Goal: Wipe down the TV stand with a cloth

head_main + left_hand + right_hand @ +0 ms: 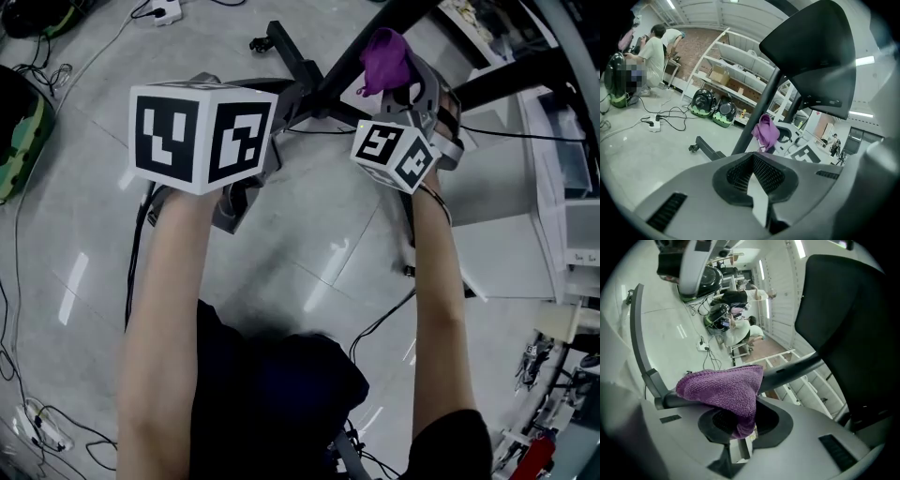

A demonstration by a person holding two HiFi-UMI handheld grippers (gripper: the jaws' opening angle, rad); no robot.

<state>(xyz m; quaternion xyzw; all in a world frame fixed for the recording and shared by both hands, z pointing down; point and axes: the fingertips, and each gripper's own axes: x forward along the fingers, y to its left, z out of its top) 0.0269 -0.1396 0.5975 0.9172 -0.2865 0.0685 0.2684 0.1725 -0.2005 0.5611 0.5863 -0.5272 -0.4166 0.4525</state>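
- Cloth (724, 390), purple and knitted, is sitting pinched in the right gripper (737, 422), whose jaws are clamping its lower corner. The rest is bunching up over the jaw tips and pressing against the black pole (797, 369) of the TV stand.
- Left gripper (751, 158) is hovering with its jaws closed together on nothing. It is pointing at the same pole, on the side facing the cloth, with the dark screen panel (811, 51) looming above.
- Judging by this, the step in hand is rubbing the upright, and most of the stand seems yet to be covered.
- Wiping well here is probably meaning sliding along the length of the pole rather than dabbing, so the wad is staying flat on the metal.
- Only a small corner is being gripped, so pressing hard or dragging fast is risking the fabric slipping out. Steady, moderate pressure looks safer.
- Rolling the wrist round the pole should be letting the cloth reach its far side, which neither gripper view is showing.
- Base leg (291, 52) with its caster is lying low on the floor, well below the cloth. Reaching it is likely calling for a deep stoop, minding the cables trailing nearby.
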